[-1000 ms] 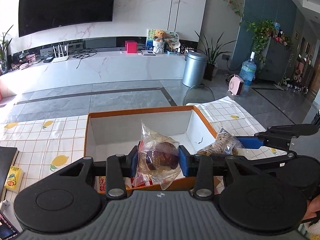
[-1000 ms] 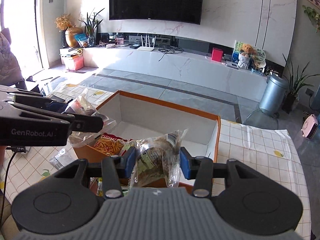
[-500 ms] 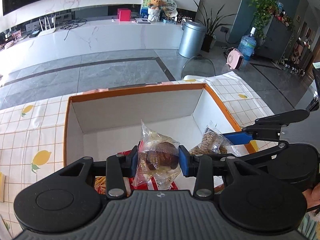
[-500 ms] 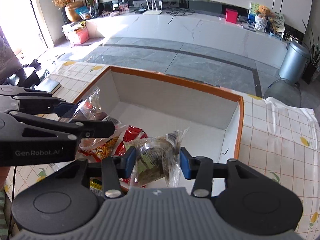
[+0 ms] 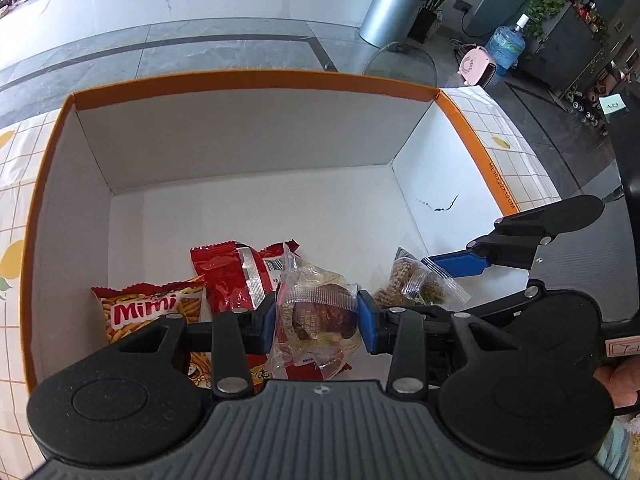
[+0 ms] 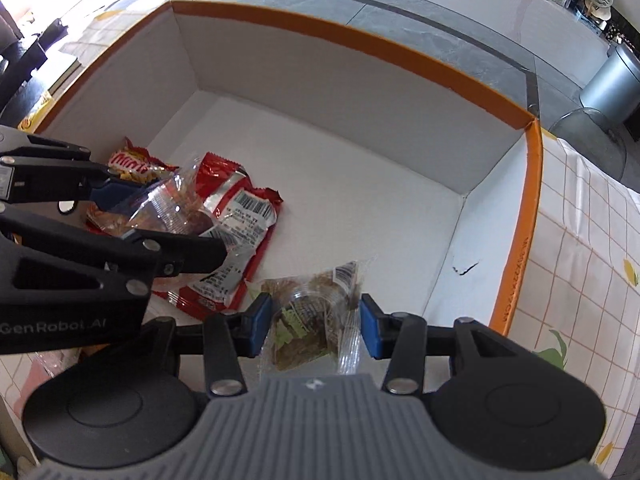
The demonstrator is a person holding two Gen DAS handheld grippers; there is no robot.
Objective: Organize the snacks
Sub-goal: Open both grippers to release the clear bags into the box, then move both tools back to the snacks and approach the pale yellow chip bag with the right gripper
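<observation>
An orange-rimmed white cardboard box [image 5: 256,82] [image 6: 360,46] fills both views. My left gripper [image 5: 318,318] is shut on a clear-wrapped brown pastry [image 5: 320,316], held low inside the box near its front; it also shows in the right wrist view [image 6: 172,216]. My right gripper [image 6: 316,324] is shut on a clear-wrapped green-labelled snack [image 6: 312,312], held inside the box to the right of the left one; it shows in the left wrist view [image 5: 420,280]. A Mimi snack bag [image 5: 148,312] and a red packet [image 5: 232,276] [image 6: 236,216] lie on the box floor.
The box stands on a table with a lemon-print checked cloth [image 6: 580,240] [image 5: 12,168]. The far half of the box floor [image 5: 280,208] is bare white. A grey bin [image 5: 394,8] and a pink heater [image 5: 476,66] stand on the floor beyond.
Both grippers have moved forward and down over the box rim into the box, each still holding its snack. The views now tilt down onto the box floor.
</observation>
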